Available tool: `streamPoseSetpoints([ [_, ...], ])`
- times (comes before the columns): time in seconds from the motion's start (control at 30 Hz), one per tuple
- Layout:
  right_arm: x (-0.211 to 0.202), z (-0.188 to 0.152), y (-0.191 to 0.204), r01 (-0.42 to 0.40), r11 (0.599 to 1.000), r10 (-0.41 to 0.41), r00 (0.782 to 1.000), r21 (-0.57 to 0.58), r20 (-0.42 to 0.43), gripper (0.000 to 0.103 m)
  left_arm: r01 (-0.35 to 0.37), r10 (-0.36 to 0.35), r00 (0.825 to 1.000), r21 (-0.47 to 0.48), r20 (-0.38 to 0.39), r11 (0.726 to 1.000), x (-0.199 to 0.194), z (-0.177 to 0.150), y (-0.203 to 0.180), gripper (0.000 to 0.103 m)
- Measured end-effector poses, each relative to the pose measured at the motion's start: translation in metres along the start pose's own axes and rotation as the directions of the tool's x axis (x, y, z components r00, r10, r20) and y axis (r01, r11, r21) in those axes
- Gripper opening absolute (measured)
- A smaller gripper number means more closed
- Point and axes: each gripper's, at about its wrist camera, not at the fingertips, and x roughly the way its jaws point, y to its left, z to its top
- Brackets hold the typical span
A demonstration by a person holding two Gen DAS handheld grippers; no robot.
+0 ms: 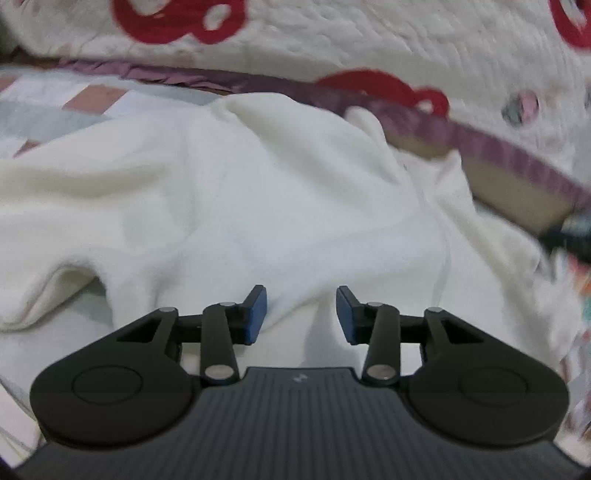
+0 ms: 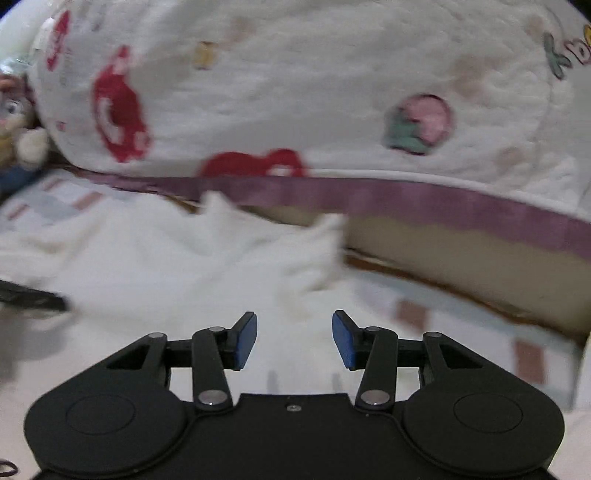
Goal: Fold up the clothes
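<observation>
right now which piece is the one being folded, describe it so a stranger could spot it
Start at the big white quilt with red prints and its purple trim. Just in front of that, on the pale checked sheet, lies a rumpled cream garment. It is the only plain, unpatterned fabric there.

a bed is carrying everything, its checked sheet [image 1: 48, 107] showing at far left. a rumpled white fleece garment [image 1: 229, 206] is lying directly on it, and a quilt [image 2: 295, 92] with red prints is lying along the far side.
</observation>
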Motion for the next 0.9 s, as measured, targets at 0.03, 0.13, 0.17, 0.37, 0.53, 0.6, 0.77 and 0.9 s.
streamPoseSetpoints([
  [0.03,0.006,0.003,-0.012,0.019,1.000,-0.020,1.000,-0.019,-0.011,0.051,-0.014,0.014,1.000,0.028,0.001,1.000,0.001,-0.001,-0.003,0.041],
  [0.13,0.038,0.002,-0.024,0.084,0.993,-0.088,0.995,-0.084,-0.048,0.051,-0.014,0.014,1.000,0.036,0.002,0.999,0.000,-0.003,-0.003,0.041],
  [0.17,0.050,-0.003,-0.026,0.070,0.995,-0.075,0.995,-0.078,-0.064,0.051,-0.008,0.008,1.000,0.024,0.002,1.000,0.001,-0.003,-0.001,0.041],
  [0.37,0.063,-0.010,-0.016,0.136,0.991,-0.136,0.991,-0.013,0.008,0.010,-0.022,0.022,1.000,0.027,-0.011,0.999,0.016,0.000,0.007,0.041],
  [0.53,0.040,-0.005,-0.047,0.395,0.918,-0.397,0.914,0.032,0.085,0.010,-0.023,0.024,1.000,0.076,-0.016,0.997,0.021,-0.002,-0.002,0.041],
  [0.6,0.054,-0.008,-0.043,0.436,0.900,-0.435,0.900,-0.020,0.033,0.012,-0.049,0.050,0.999,0.120,-0.011,0.992,0.021,-0.005,-0.008,0.041],
  [0.77,0.059,-0.019,-0.022,0.353,0.935,-0.354,0.935,-0.042,-0.004,0.040,-0.055,0.058,0.998,0.154,-0.009,0.987,0.021,-0.006,-0.008,0.041],
  [0.9,-0.001,-0.049,-0.052,0.264,0.924,-0.279,0.960,0.275,0.014,0.054,-0.047,0.049,0.999,0.137,-0.011,0.989,0.021,-0.005,-0.003,0.041],
])
